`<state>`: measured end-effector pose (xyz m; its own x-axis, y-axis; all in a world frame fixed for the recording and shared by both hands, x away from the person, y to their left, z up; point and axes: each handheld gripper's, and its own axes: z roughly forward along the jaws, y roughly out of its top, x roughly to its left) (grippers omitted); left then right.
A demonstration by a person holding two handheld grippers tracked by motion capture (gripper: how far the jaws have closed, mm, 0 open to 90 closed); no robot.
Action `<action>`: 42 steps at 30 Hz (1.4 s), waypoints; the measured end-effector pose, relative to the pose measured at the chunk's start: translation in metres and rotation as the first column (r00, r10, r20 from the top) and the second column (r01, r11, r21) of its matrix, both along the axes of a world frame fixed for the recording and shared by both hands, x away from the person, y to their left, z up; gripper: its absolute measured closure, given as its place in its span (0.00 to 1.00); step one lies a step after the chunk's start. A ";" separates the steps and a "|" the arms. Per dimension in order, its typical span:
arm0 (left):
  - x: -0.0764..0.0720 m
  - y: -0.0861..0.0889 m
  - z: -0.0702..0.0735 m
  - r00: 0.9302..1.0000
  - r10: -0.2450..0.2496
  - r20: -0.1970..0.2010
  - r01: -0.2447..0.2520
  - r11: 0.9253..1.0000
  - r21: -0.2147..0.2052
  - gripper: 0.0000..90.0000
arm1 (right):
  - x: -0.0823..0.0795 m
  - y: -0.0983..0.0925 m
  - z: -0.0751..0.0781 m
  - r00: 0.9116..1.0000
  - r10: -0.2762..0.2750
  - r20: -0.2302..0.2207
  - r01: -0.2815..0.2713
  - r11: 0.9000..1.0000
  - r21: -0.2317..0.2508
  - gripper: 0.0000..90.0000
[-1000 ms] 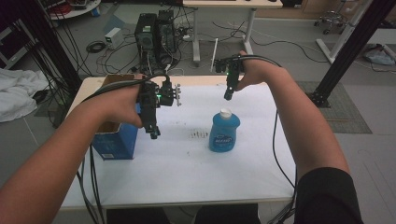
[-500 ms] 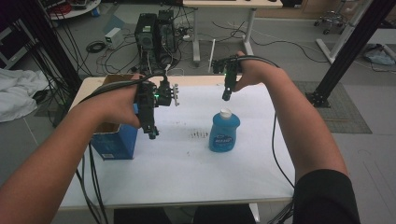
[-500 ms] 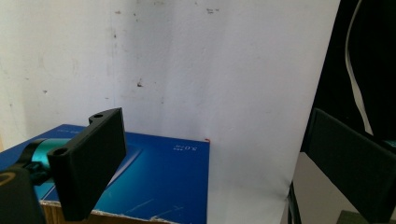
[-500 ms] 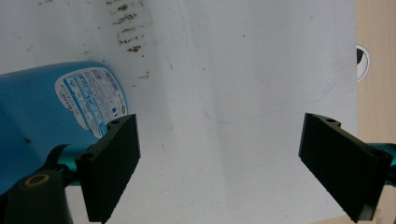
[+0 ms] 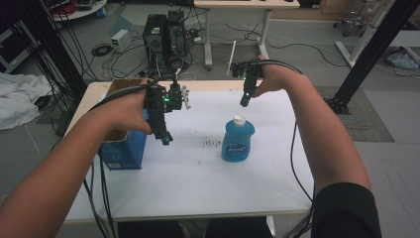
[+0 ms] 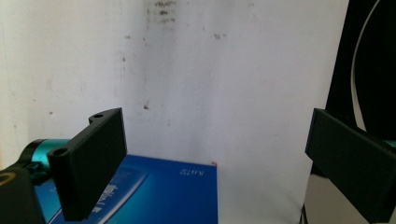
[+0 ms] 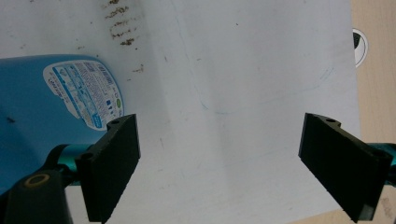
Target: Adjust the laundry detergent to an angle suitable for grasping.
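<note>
Right claw (image 5: pixel 244 102) spread wide above upright blue bottle (image 5: pixel 237 141), long axis vertical, white cap (image 5: pixel 239 119) up; left claw (image 5: pixel 166 139) likewise spread

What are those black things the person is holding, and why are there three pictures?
A person sits at a white table and holds a hand tool in each hand. Each tool has two flat black jaws that pinch, like big tweezers. The left gripper and the right gripper are both up in the air, open, holding nothing. One picture comes from a camera high above the table. The other two come from small cameras riding on the tools, so you see their own jaws close up. On the table stand a blue soap bottle with a white cap and an open blue box.
</note>
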<state>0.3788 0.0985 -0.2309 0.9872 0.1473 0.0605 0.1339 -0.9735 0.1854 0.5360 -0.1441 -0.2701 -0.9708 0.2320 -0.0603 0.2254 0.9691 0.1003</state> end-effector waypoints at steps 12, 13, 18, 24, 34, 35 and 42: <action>0.005 0.017 -0.014 0.992 0.034 -0.126 -0.071 0.951 -0.301 0.06 | -0.002 -0.002 0.004 1.000 -0.021 0.008 0.021 1.000 0.006 0.13; 0.006 0.017 -0.016 0.992 0.031 -0.123 -0.068 0.948 -0.312 0.06 | -0.002 -0.004 0.004 1.000 -0.021 0.008 0.021 1.000 0.008 0.13; 0.005 0.015 -0.023 0.994 0.042 -0.105 -0.076 0.936 -0.343 0.06 | -0.004 -0.011 0.005 1.000 -0.026 0.013 0.026 1.000 0.011 0.13; 0.007 0.006 -0.028 0.996 0.042 -0.079 -0.066 0.940 -0.334 0.06 | -0.003 -0.022 0.004 0.999 -0.045 0.010 0.045 0.999 0.013 0.13; 0.011 -0.012 -0.033 0.998 0.021 -0.065 -0.040 0.951 -0.308 0.06 | -0.005 -0.040 0.000 0.999 -0.050 0.007 0.050 0.999 -0.015 0.13; 0.012 -0.015 -0.034 0.998 0.018 -0.068 -0.038 0.951 -0.306 0.06 | -0.006 -0.042 0.000 0.999 -0.050 0.007 0.050 0.999 -0.014 0.13; 0.014 -0.030 -0.037 0.998 -0.011 -0.066 -0.011 0.943 -0.333 0.06 | -0.013 -0.062 0.003 0.997 -0.075 0.010 0.075 0.997 -0.007 0.13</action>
<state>0.3930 0.0681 -0.2680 0.9874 0.1479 -0.0570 0.1568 -0.8578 0.4894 0.5226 -0.2057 -0.2672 -0.9500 0.3039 -0.0715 0.2967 0.9501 0.0961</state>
